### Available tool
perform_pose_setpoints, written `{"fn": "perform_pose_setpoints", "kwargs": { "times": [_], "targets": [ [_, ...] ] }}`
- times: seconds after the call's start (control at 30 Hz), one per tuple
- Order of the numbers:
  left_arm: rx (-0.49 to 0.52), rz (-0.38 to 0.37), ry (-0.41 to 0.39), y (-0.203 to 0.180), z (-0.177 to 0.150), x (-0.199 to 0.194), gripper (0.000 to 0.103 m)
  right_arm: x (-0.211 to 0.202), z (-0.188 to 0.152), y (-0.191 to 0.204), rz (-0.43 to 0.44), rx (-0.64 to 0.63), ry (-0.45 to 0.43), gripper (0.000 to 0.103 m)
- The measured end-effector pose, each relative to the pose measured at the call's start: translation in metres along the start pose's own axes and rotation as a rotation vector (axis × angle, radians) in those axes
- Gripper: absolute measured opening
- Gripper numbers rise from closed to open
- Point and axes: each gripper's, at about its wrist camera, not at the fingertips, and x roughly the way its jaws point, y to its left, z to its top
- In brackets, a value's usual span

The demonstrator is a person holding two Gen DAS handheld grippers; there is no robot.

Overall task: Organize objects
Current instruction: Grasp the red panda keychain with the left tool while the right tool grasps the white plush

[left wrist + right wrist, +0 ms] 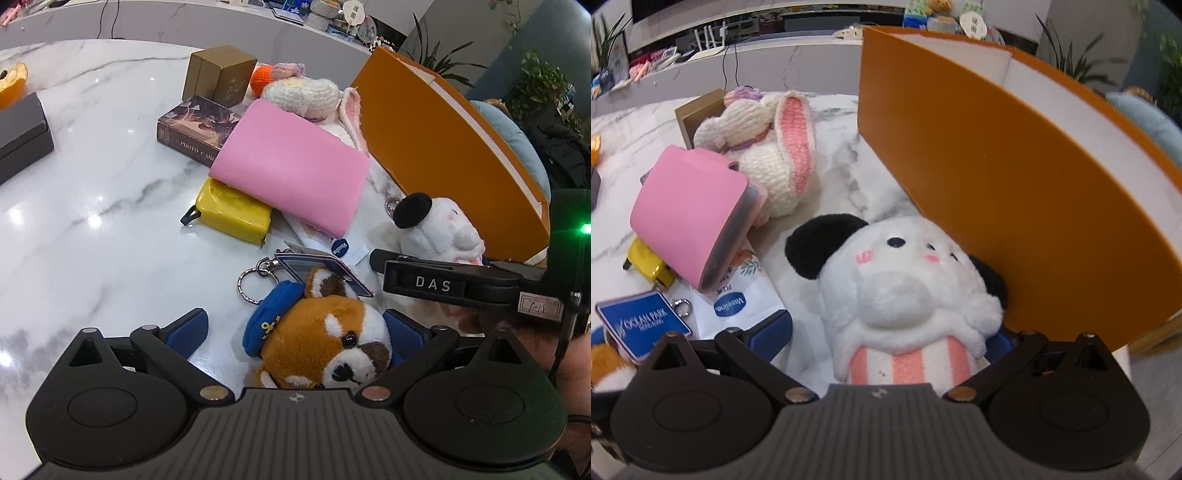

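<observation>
A red panda plush keychain (325, 343) with a blue cap lies on the marble table between the blue pads of my left gripper (295, 328). The jaws stand wide, with a gap on the left side. A white dog plush (905, 291) with black ears and pink-striped body lies between the fingers of my right gripper (886, 332), beside the orange box (997, 184). The jaws stand wide around it. The right gripper's body also shows in the left wrist view (443, 284), over the white plush (439, 229).
A pink wallet (291, 170) rests on a yellow tape measure (232, 212) and a photo card box (195, 129). A crocheted bunny (768, 155), a brown cube box (221, 75), a Vaseline packet (738, 299), a blue Ocean Park tag (642, 325) and a dark case (22, 136) lie around.
</observation>
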Motion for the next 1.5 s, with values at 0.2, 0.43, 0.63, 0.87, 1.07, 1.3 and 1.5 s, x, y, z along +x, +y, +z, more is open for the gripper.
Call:
{"fn": "perform_pose_setpoints", "kwargs": {
  "times": [0.2,0.43,0.63,0.87,1.07,1.3,1.5],
  "targets": [
    [-0.011,0.002,-0.02,0.0,-0.003,0.001,0.103,0.002,-0.001,-0.001,0.026,0.022,0.018,0.102],
    [-0.089,-0.074,-0.07,0.007,-0.012,-0.004,0.103,0.001,-0.001,-0.002,0.027,0.02,0.012,0.101],
    [-0.027,-0.156,0.055,-0.002,-0.003,0.002,0.089,-0.002,0.0,-0.001,0.029,0.005,-0.005,0.093],
    [0.004,-0.168,0.067,-0.002,0.002,0.003,0.086,-0.007,0.002,-0.002,0.034,0.001,-0.013,0.075],
    [0.062,-0.165,0.035,-0.011,-0.002,-0.011,0.084,-0.019,0.006,-0.003,0.053,0.018,-0.035,0.074],
    [0.029,-0.137,-0.044,-0.014,-0.016,-0.03,0.084,-0.049,0.011,-0.011,0.075,0.053,-0.097,0.073],
    [0.005,-0.128,-0.114,-0.026,-0.023,-0.042,0.084,-0.082,0.017,-0.02,0.095,0.055,-0.161,0.073]
  ]
}}
